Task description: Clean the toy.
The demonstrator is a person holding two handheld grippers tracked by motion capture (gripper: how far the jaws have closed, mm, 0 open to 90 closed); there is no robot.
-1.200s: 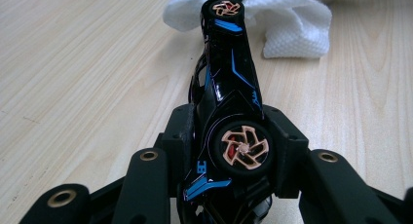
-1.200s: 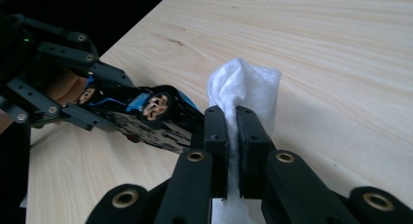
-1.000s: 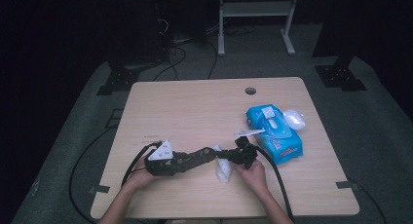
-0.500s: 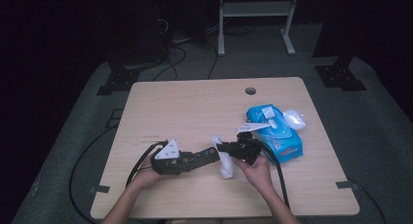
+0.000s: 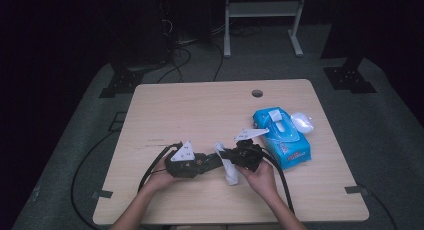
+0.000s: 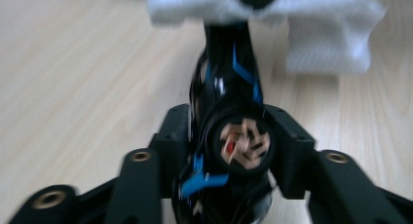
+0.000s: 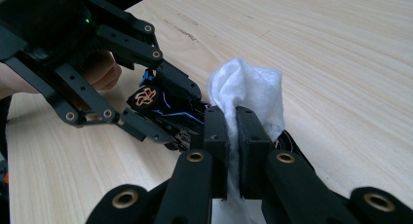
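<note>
Wipe (image 5: 229,166) lifted, between right tongs (image 7: 233,136).

so the wipes pack (image 5: 281,137) sits on the table (image 5: 200,110) off to the right, the wipe (image 5: 227,165) and the dark pen-like thing (image 6: 229,102) lie left of it, between both grippers near the front edge

table (image 5: 200,115): pale matt wood grain. wipe (image 7: 248,92): soft, fibrous white cloth. black object (image 6: 229,87): glossy, probably plastic, blurred. wipes pack (image 5: 282,137): shiny blue film.
</note>
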